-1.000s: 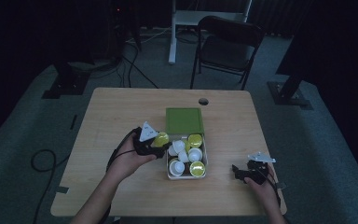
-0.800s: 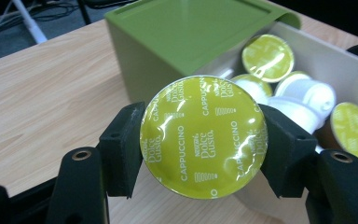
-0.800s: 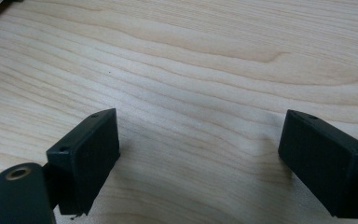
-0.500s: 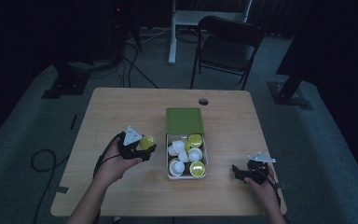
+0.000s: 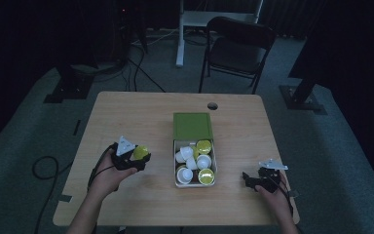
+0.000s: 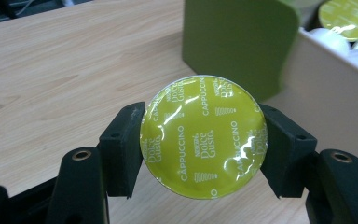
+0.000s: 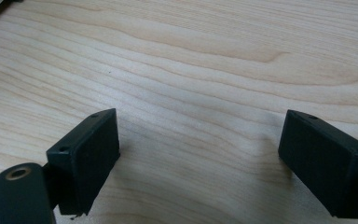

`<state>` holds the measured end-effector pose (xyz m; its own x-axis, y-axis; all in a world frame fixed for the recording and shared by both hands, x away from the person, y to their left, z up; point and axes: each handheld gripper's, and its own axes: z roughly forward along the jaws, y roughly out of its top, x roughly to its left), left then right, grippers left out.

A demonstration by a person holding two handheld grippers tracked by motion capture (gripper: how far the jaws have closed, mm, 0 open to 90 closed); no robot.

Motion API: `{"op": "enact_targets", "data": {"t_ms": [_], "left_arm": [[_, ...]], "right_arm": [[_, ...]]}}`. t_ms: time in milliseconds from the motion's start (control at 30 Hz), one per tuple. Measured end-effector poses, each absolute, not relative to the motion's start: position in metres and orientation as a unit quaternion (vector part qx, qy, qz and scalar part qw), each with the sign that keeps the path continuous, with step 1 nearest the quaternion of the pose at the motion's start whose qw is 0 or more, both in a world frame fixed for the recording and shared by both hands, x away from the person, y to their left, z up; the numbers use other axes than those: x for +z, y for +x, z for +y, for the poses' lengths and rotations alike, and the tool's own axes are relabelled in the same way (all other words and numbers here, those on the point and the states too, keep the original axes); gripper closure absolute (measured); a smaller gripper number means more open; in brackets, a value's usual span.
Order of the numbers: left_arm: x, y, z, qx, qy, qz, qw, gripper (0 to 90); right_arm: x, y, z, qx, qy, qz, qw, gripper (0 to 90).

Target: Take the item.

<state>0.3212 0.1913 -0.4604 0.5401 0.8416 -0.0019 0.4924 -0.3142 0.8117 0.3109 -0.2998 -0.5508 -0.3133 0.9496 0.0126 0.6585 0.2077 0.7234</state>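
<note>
The left claw [image 6: 200, 154] grips a green capsule [image 6: 203, 136] beside the capsule box [image 5: 195, 183], right claw [image 7: 200, 163] wide.

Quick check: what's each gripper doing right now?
Left gripper: closed on a green coffee capsule.
Right gripper: open, nothing between its jaws, over the table.

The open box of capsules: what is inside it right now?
The box holds a loose pile of capsules, some showing green foil lids, others white cup bodies. Lower capsules and the box floor are covered, so no exact count.
</note>
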Motion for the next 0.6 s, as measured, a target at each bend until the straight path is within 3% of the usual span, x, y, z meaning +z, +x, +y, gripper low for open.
{"op": "enact_targets", "data": {"t_ms": [600], "left_arm": [[-0.494, 0.312, 0.243, 0.229, 0.756, 0.485, 0.375, 38.6]], "right_arm": [[-0.551, 0.311, -0.3, 0.322, 0.541, 0.743, 0.226, 11.8]]}}
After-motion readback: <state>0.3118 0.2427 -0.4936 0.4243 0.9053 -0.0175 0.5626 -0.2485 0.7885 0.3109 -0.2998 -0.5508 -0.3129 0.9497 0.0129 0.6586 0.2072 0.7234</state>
